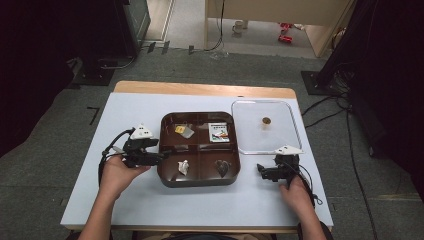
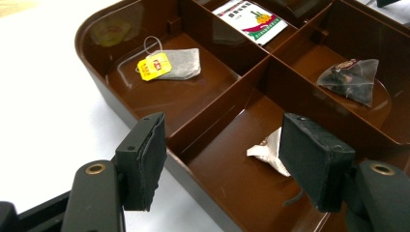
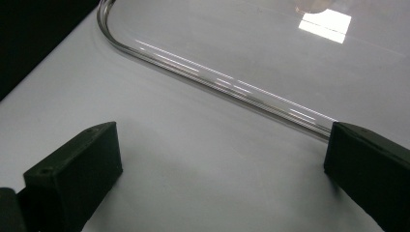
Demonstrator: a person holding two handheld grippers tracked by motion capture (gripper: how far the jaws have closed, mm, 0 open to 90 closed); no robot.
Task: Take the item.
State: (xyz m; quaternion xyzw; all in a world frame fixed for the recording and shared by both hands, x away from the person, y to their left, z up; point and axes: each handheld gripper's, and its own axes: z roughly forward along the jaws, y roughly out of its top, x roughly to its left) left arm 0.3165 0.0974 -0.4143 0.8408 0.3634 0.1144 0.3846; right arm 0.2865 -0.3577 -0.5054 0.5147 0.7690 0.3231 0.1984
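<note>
A brown four-compartment tray (image 1: 200, 183) sits mid-table. In it lie a tea bag with a yellow tag (image 2: 169, 65), a printed white sachet (image 2: 251, 19), a crumpled white packet (image 2: 268, 152) and a dark pyramid tea bag (image 2: 350, 79). My left gripper (image 2: 227, 164) is open and straddles the tray's left wall (image 2: 109, 99). One jaw is outside the tray, the other sits inside the compartment beside the crumpled packet, and nothing is held. To the tray's right, my right gripper (image 3: 217, 169) hovers open over bare white table, just short of the clear lid's edge (image 3: 217, 77).
The clear plastic lid (image 1: 280, 135) lies flat right of the tray, with a small brown knob (image 1: 266, 120) on it. White table surface (image 1: 200, 205) stretches in front of the tray. Beyond the table's far edge are dark stands and cables on the floor.
</note>
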